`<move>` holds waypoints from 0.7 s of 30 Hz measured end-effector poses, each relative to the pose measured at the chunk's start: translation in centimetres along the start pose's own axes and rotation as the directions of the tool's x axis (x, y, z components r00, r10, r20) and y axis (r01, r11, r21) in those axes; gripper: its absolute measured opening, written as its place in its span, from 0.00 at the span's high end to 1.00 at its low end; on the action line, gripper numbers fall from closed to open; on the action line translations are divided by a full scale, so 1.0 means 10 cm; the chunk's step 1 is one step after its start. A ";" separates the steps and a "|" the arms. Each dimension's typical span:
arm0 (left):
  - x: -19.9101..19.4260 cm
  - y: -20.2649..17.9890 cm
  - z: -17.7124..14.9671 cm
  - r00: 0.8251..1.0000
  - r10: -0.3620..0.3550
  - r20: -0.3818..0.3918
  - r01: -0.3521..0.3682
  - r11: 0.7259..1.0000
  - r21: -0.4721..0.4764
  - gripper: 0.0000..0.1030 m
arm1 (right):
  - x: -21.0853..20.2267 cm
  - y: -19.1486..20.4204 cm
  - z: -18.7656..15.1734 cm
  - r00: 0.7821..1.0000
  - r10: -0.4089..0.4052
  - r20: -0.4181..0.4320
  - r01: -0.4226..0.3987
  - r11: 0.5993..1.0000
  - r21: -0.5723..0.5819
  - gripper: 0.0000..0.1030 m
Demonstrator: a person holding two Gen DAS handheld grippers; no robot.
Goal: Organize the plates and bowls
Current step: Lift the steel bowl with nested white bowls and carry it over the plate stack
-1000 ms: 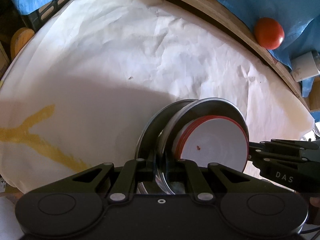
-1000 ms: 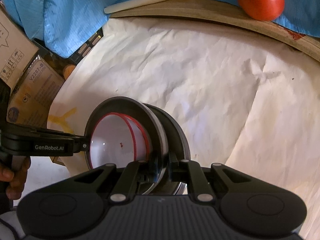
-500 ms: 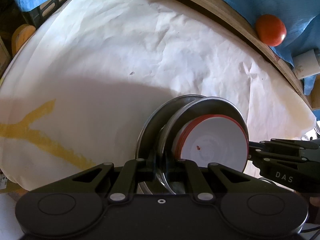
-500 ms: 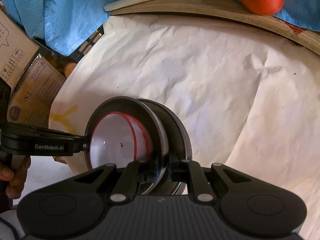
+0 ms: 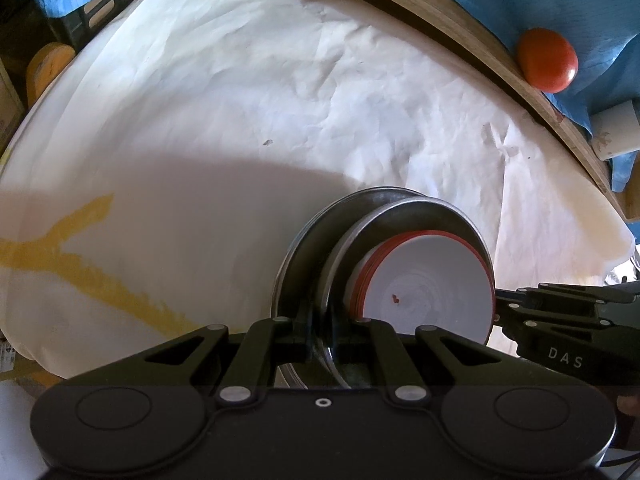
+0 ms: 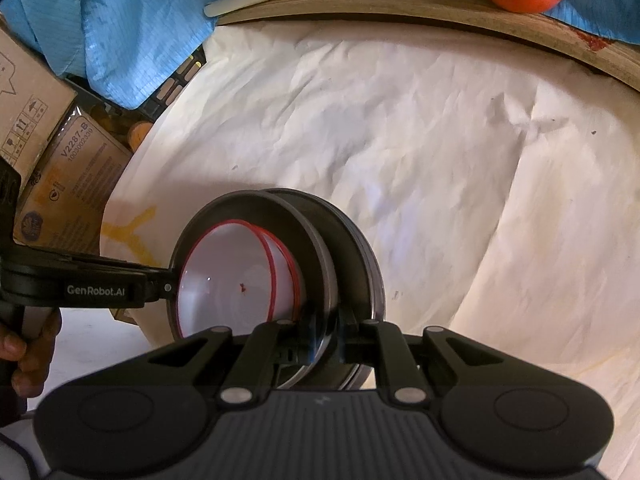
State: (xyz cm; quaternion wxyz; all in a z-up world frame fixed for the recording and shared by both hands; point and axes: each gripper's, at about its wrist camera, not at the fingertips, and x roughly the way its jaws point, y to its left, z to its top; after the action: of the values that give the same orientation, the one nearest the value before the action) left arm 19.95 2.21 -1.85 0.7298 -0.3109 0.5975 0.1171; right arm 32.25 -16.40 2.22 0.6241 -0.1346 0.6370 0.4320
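Both grippers pinch the stack's rims edge-on: the left gripper (image 5: 322, 330) and the right gripper (image 6: 320, 330) clamp the steel plates (image 5: 316, 264) with red-rimmed bowls (image 6: 236, 280) nested inside (unheld), above the papered bench (image 5: 240, 100). Tilting could spill the bowls out.

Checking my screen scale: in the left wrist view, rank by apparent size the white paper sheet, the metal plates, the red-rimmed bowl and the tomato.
1. White paper sheet, largest by far.
2. Metal plates.
3. Red-rimmed bowl, nested in them.
4. Tomato, though it lies farther from the camera.
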 end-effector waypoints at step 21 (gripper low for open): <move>0.00 0.02 0.01 1.000 0.005 -0.006 -0.005 1.000 -0.019 0.93 | 0.01 0.00 0.00 1.000 0.007 -0.006 -0.007 1.000 0.001 0.86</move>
State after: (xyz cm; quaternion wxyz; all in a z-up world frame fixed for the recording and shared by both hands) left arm 19.91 2.37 -1.92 0.7248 -0.3168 0.5991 0.1238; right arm 32.29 -16.38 2.13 0.6207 -0.1334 0.6395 0.4336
